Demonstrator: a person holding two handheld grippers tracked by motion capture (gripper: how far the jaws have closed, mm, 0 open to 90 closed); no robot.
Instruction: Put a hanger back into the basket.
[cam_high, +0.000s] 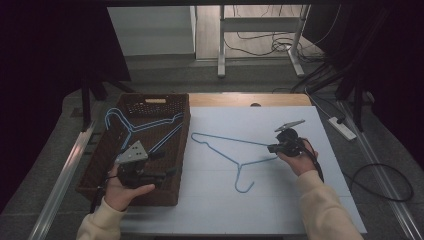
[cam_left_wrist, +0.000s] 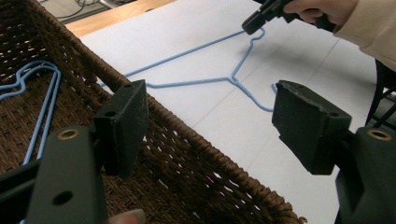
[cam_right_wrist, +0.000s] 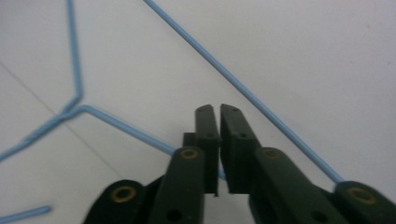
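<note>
Power strip (cam_high: 342, 128) on the floor

Basket wall (cam_high: 181, 150) beside left gripper (cam_high: 167, 175)

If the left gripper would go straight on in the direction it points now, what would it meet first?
Probably the near rim of the wicker basket, which crosses between the open left gripper jaws; beyond it lies the blue wire hanger on the white sheet. Depth is uncertain.

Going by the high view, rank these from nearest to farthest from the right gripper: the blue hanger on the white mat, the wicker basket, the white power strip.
1. Blue hanger: the right gripper is shut on its wire, just to its left on the mat.
2. White power strip: on the floor, to its right and further back.
3. Wicker basket: farthest, at the mat's left edge.
</note>
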